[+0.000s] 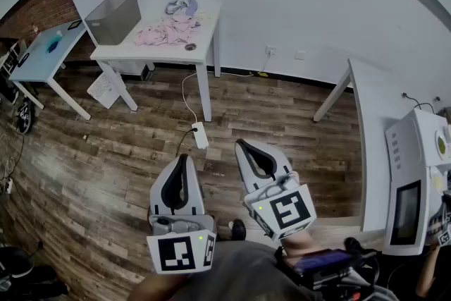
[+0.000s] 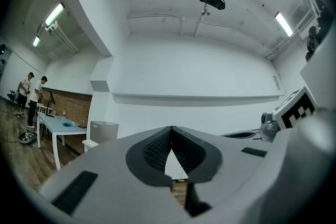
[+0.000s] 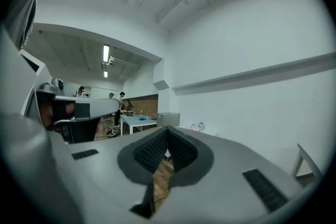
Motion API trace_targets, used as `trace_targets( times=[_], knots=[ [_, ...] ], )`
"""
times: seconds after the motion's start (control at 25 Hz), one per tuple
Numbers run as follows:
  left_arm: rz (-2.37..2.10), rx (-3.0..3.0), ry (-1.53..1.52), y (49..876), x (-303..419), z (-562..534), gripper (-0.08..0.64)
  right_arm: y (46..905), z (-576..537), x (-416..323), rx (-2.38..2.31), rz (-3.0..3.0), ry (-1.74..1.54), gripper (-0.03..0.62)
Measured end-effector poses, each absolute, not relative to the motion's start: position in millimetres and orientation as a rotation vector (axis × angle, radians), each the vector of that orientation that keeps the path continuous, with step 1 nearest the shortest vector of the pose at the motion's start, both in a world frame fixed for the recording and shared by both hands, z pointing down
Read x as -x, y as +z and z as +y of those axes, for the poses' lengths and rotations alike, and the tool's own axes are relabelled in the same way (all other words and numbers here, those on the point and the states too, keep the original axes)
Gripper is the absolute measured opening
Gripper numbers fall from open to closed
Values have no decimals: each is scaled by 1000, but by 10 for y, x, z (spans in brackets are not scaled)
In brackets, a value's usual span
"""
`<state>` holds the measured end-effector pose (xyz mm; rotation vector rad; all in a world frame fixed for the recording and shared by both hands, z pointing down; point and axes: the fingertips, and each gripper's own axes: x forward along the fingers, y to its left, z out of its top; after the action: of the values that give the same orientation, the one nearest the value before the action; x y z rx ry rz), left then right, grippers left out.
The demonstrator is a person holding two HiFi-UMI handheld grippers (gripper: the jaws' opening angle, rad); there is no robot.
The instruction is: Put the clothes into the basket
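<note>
You had no words, numbers or brand names that could be read. The only printed marks were black-and-white square patterns (image 1: 176,254) on the white cubes of your left gripper (image 1: 184,158) and right gripper (image 1: 241,144), and these carried no letters.

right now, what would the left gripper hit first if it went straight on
Nothing close: ahead of the left gripper, the first thing is probably the white table, right of the basket; depth is unclear.
</note>
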<state>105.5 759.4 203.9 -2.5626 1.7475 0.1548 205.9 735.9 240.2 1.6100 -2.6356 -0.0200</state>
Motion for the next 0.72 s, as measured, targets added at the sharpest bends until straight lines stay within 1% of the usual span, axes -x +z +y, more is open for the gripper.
trace_targets(
  times=[0.72],
  knots=[
    [1781,2491,145,1965,-1412,7299,9,2521,7154,-2528,-1574,-2656,18,6]
  ],
)
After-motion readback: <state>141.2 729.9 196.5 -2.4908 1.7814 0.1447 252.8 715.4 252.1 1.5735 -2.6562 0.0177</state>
